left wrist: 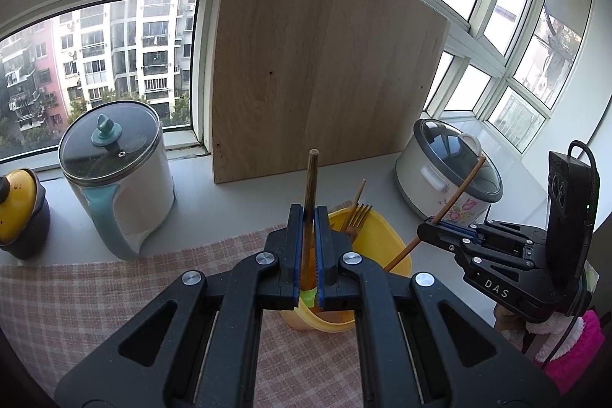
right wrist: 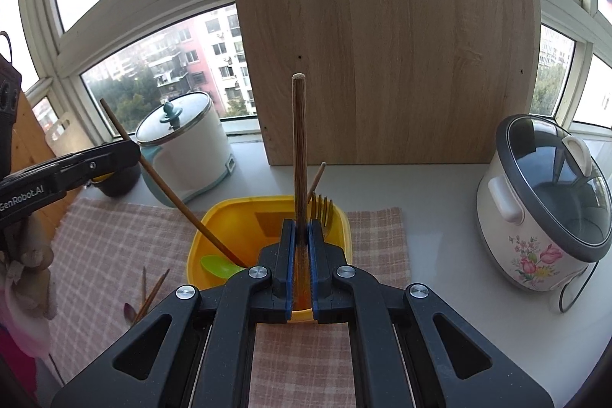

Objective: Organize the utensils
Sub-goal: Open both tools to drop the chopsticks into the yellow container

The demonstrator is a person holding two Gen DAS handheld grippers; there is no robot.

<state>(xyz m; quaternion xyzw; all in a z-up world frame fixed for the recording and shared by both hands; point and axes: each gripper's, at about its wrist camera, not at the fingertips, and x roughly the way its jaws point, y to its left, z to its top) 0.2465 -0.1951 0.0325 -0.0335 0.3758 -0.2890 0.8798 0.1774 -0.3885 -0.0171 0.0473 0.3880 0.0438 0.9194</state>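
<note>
— What are we gripping?
— Our left gripper (left wrist: 310,217) is clamping one chopstick (left wrist: 309,201), our right gripper (right wrist: 302,232) another (right wrist: 299,155) — both are standing over the yellow bin (right wrist: 214,228), a fork (right wrist: 321,207) leaning inside. Beyond, a board (right wrist: 382,44) is standing.

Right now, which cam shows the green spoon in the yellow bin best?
Right wrist: the green spoon lies inside the yellow bin, its bowl in plain view. Left wrist shows only a green sliver between that gripper's pads.
</note>
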